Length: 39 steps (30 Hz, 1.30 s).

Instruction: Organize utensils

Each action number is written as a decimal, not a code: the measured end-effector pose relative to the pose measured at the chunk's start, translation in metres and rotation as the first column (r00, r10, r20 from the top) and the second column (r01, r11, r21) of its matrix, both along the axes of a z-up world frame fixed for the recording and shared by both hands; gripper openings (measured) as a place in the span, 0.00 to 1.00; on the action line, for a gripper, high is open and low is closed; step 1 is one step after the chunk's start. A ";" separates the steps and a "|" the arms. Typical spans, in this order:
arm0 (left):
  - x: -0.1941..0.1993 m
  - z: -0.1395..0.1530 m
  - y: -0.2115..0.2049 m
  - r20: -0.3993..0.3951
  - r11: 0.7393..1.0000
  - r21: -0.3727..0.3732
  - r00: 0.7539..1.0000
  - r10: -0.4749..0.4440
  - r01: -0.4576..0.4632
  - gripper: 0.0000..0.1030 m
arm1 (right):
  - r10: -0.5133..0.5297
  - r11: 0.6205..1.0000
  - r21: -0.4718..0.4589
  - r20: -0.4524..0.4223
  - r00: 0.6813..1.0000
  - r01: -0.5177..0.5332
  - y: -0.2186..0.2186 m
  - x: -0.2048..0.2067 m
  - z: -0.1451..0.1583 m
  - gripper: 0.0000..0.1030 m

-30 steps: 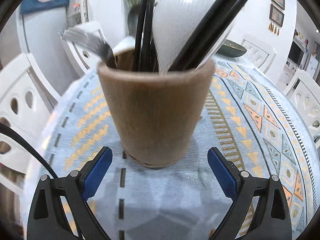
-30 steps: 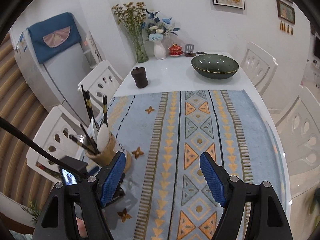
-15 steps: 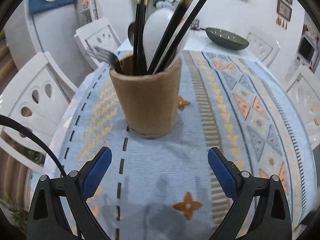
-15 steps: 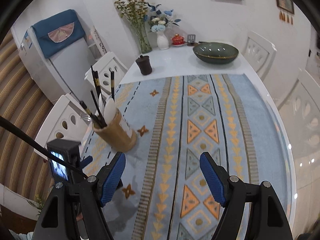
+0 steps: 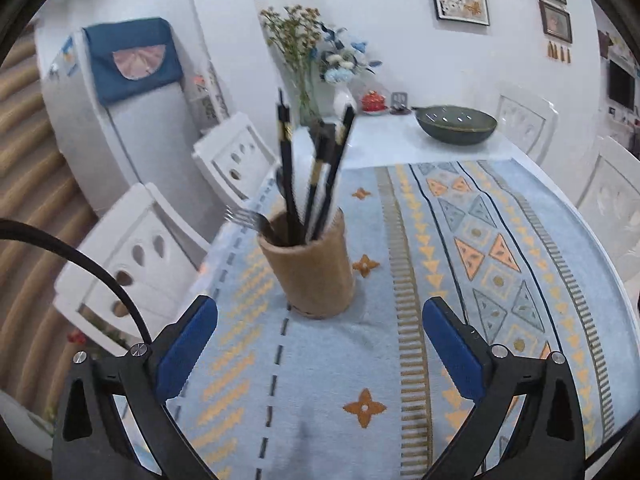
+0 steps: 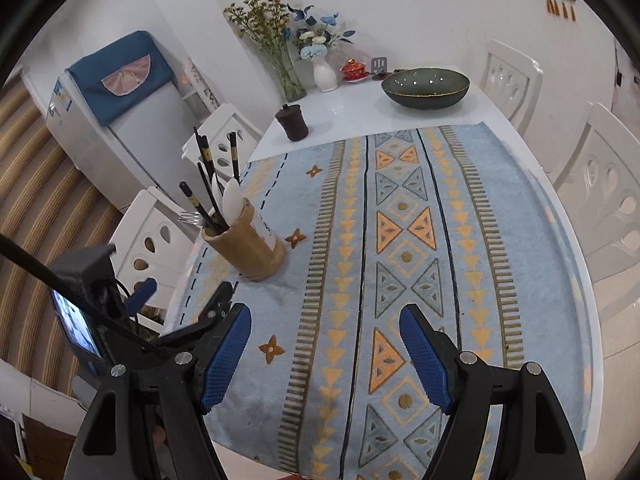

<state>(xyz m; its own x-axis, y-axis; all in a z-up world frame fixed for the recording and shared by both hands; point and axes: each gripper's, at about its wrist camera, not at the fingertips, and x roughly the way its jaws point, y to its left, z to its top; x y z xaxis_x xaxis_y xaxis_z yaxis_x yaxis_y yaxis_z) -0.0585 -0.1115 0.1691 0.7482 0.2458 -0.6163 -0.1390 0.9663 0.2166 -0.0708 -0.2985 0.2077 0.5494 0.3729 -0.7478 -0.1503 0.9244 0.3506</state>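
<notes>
So we've backed our left gripper (image 5: 320, 340) up and away from the bamboo holder (image 5: 310, 266); a second ago that holder filled the view, now it stands clear ahead of the wide-apart, empty pads. The holder sits upright on the patterned runner (image 5: 460, 264) near the desk's left edge, with a fork (image 5: 244, 216), black chopsticks (image 5: 286, 168) and a white spoon (image 6: 231, 200) all standing in it, so our guess is the sorting is basically done (nothing loose on the runner that we can see). Right of the holder, our right gripper (image 6: 325, 356) hangs open over bare runner, holding nothing. Beyond the holder: a small dark lidded cup (image 6: 292, 123), flower vases (image 6: 326, 74) and a green bowl (image 6: 425, 88). Nothing blocks the way.
</notes>
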 end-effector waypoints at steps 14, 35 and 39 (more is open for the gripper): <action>-0.034 0.032 -0.011 -0.052 0.993 0.060 0.993 0.108 -0.105 1.00 | -0.026 0.999 -0.031 0.046 0.999 0.028 -0.014 -0.048 -0.001 0.72; -0.021 0.051 0.011 -0.029 0.998 -0.015 0.997 0.068 -0.068 1.00 | -0.016 0.988 -0.149 0.182 0.983 0.043 0.020 -0.034 0.033 0.72; -0.009 0.048 0.016 -0.035 0.998 -0.021 0.998 0.053 -0.054 1.00 | -0.026 0.983 -0.171 0.186 0.982 0.059 0.029 -0.020 0.032 0.72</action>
<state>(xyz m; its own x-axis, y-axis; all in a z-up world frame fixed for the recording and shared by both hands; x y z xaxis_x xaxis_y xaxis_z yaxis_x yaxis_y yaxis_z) -0.0675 -0.0955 0.2175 0.7122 0.2715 -0.6473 -0.1837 0.9621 0.2015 -0.0912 -0.2695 0.2395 0.6951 0.2184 -0.6850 -0.1560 0.9759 0.1528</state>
